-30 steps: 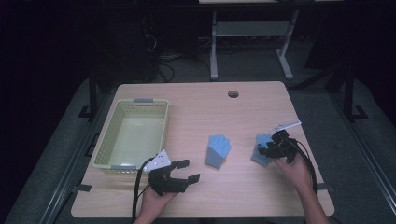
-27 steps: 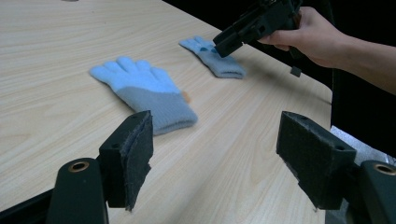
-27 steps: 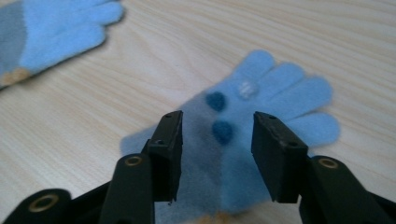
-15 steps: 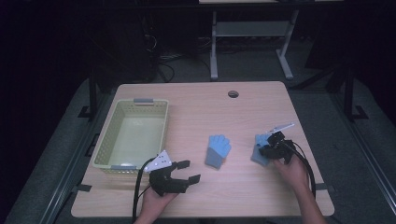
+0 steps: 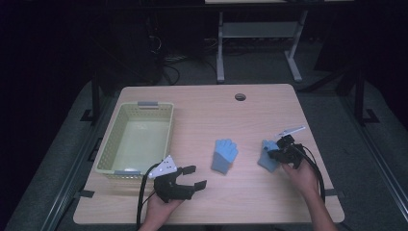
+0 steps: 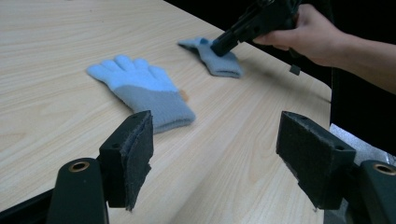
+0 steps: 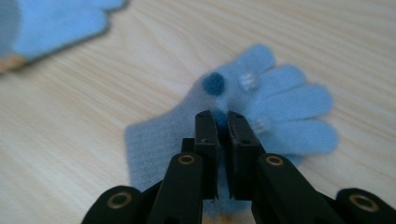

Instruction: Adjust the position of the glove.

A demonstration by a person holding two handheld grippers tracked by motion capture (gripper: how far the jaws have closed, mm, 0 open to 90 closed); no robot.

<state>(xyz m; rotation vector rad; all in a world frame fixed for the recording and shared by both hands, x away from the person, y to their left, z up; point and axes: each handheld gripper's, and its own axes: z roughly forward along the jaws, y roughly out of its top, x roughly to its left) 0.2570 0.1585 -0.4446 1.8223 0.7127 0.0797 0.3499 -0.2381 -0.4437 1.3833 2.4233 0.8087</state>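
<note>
at the left of the wooden table [image 5: 202, 103] stands a pale yellow-green basket [image 5: 111, 144], its long side running near to far. just near and right of its near end, the left gripper [image 5: 196, 177] hovers over the table's near edge in the person's left hand [image 5: 161, 207], jaws spread wide with nothing between them; in the left gripper view the two black padded jaws stand well apart over bare wood.

right of that, about the middle of the table, a light blue glove [image 5: 224, 155] lies flat, fingers pointing far and grey-blue cuff toward the near side. it lies apart from both grippers.

further right, a second light blue glove [image 5: 267, 155] lies on the table near the right edge. the right gripper [image 5: 272, 154], held in the person's right hand [image 5: 300, 172], comes in from the right and bears on it. its jaws have just been closing, and in the right gripper view [image 7: 223, 122] they stand almost together, pinching a fold of the glove's knit [image 7: 280, 107] around the palm, below small dark and pale dots. the glove still rests on the wood, fingers splayed.
</note>
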